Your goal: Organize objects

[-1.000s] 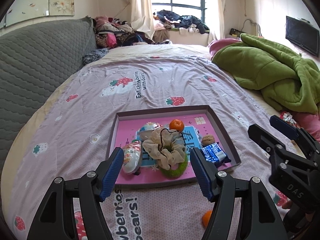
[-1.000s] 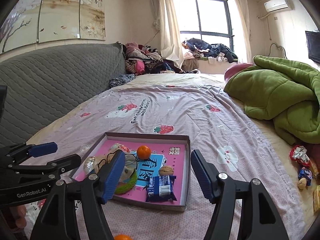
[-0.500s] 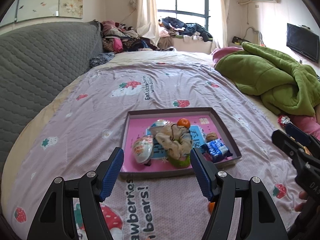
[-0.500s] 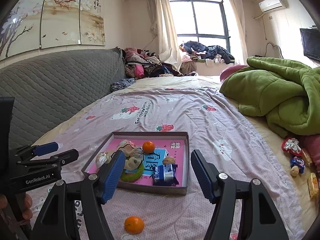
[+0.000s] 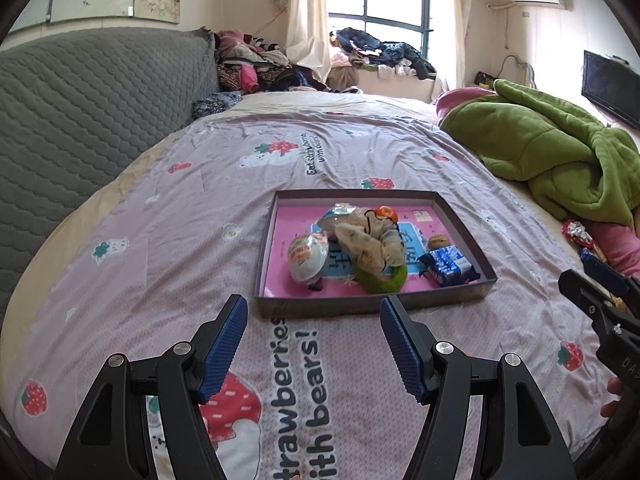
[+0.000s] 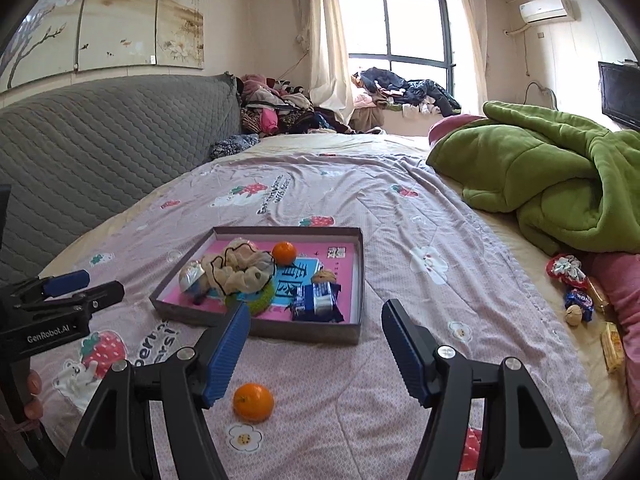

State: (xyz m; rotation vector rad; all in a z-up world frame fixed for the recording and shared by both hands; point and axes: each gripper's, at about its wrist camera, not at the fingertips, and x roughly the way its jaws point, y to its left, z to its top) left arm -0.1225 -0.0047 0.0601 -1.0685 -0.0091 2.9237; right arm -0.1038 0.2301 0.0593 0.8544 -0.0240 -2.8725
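Note:
A shallow box lid [image 5: 362, 306] [image 6: 256, 326] with a pink inside lies on the bedspread. In it are a beige scrunchie [image 5: 370, 240] [image 6: 240, 270], a green scrunchie [image 5: 380, 280], an orange [image 6: 284, 252], a walnut [image 6: 324, 277], a blue snack pack [image 5: 448, 266] [image 6: 318, 298] and a foil packet [image 5: 308, 256]. A second orange [image 6: 253, 402] lies loose on the bedspread in front of the lid. My left gripper [image 5: 314, 336] is open and empty, short of the lid. My right gripper [image 6: 316, 336] is open and empty, above the loose orange and to its right.
A green blanket [image 6: 552, 184] is heaped at the right. Small snacks and a walnut [image 6: 574, 314] lie near the right edge of the bed beside a pink cloth. A grey quilted headboard [image 6: 100, 152] runs along the left. Clothes are piled by the window.
Both grippers have drawn back from the box lid, which now looks smaller. The loose orange has come into the right wrist view.

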